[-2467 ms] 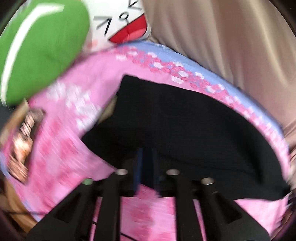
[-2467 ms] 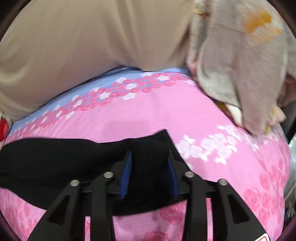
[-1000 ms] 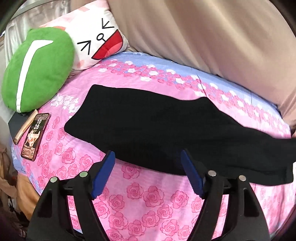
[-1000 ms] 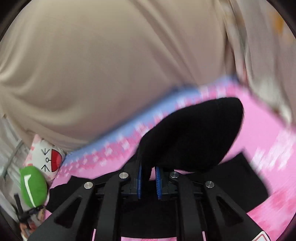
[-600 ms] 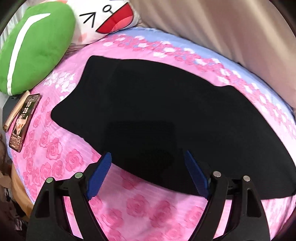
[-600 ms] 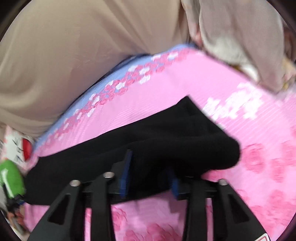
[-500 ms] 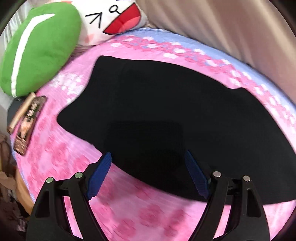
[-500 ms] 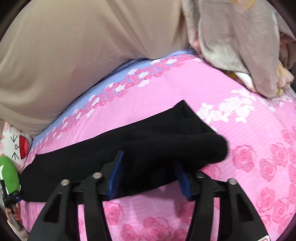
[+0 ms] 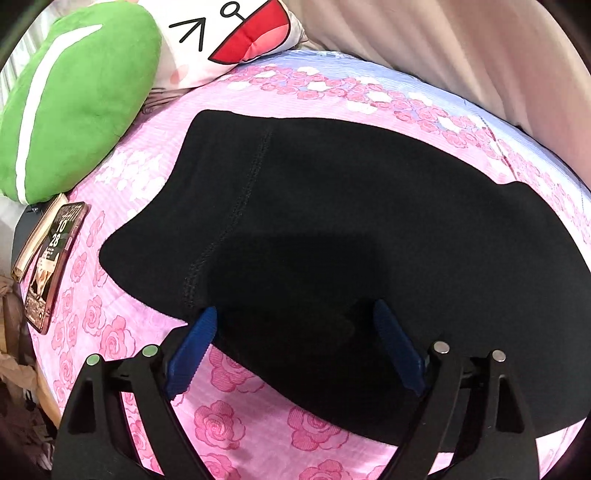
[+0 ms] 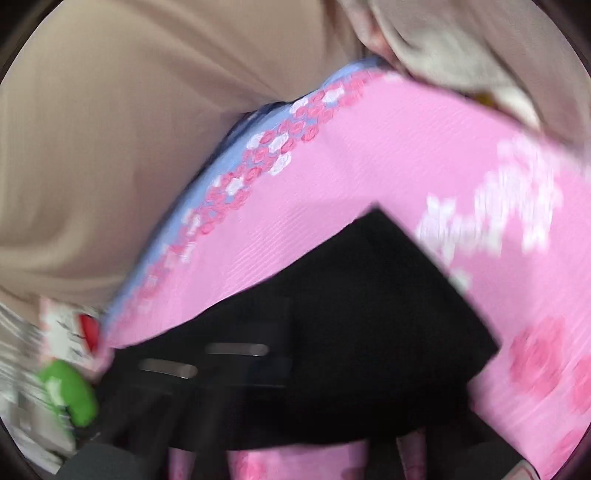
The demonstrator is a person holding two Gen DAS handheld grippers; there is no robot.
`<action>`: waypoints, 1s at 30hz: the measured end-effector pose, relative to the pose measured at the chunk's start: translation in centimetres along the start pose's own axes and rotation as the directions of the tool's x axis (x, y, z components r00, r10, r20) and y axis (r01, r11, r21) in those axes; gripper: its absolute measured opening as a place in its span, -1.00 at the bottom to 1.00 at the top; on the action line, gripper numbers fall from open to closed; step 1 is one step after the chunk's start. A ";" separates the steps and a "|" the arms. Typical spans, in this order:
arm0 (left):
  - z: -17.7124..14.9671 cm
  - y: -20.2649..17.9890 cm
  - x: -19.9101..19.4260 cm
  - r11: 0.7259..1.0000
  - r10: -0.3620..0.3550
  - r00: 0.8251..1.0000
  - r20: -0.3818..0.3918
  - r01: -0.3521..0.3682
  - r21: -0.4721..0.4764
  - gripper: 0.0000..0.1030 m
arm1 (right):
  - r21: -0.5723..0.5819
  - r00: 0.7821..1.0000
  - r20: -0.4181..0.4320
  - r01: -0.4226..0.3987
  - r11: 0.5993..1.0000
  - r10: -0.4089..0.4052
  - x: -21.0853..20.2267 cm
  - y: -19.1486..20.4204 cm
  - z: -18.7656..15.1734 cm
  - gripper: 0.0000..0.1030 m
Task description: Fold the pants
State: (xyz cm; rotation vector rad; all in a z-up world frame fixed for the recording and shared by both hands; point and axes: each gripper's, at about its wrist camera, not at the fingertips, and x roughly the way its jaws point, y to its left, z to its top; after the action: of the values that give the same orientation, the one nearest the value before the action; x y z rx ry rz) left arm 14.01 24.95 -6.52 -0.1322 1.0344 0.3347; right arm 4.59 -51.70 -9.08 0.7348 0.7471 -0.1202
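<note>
Black pants [image 9: 332, 229] lie flat on a pink rose-print bedsheet [image 9: 236, 424], waistband end toward the pillows. My left gripper [image 9: 295, 339] is open, its blue pads [image 9: 192, 347] straddling the near edge of the pants, just above them. In the right wrist view the picture is motion-blurred: the leg end of the pants [image 10: 369, 314] lies on the sheet [image 10: 369, 155]. The right gripper's fingers blur into the black cloth and I cannot tell how they stand.
A green pillow [image 9: 70, 107] and a white cartoon-face pillow [image 9: 236, 33] sit at the far left. A phone [image 9: 51, 258] lies on the bed's left edge. Beige curtain [image 9: 461, 48] runs behind the bed. A beige blanket [image 10: 461, 48] lies at the far right.
The left gripper, open, has moved lower and closer over the pants' near edge. The right gripper let the folded leg end down, and its view has swung and blurred.
</note>
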 end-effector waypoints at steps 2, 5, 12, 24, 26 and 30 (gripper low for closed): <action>0.0 0.0 0.0 1.000 0.003 1.000 -0.004 -0.004 -0.002 0.64 | -0.101 0.986 0.141 -0.070 0.992 0.084 -3.4 2.3 1.1 -0.90; 0.0 -0.1 0.1 1.000 0.017 1.000 0.003 -0.017 0.003 0.64 | -0.197 0.974 0.213 0.123 0.973 -0.080 -3.9 2.2 1.5 0.12; 0.0 -1.0 -0.8 0.998 0.057 0.998 0.040 -0.058 0.014 0.64 | -0.113 0.942 0.237 0.271 0.956 -0.239 -5.4 -0.4 -1.0 -0.53; -0.3 -0.5 -5.0 0.995 0.096 0.978 0.183 -0.100 0.014 0.64 | -0.242 0.919 0.195 0.384 0.891 -0.343 -4.2 5.5 -4.8 -0.46; -0.7 -0.3 -5.1 0.994 0.101 0.977 0.190 -0.108 0.023 0.64 | -0.300 0.925 0.199 0.373 0.878 -0.325 -3.8 7.6 -6.2 -0.46; -0.9 -1.2 -4.8 0.996 0.074 0.981 0.178 -0.082 0.039 0.64 | -0.400 0.971 0.104 0.241 0.884 -0.217 -0.6 12.4 -8.9 -0.46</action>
State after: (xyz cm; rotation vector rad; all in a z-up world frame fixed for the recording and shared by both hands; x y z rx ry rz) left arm 11.45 22.59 -2.91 -0.0201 0.8720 0.3863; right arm 3.38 -36.76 -6.08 0.2371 0.7720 -0.1907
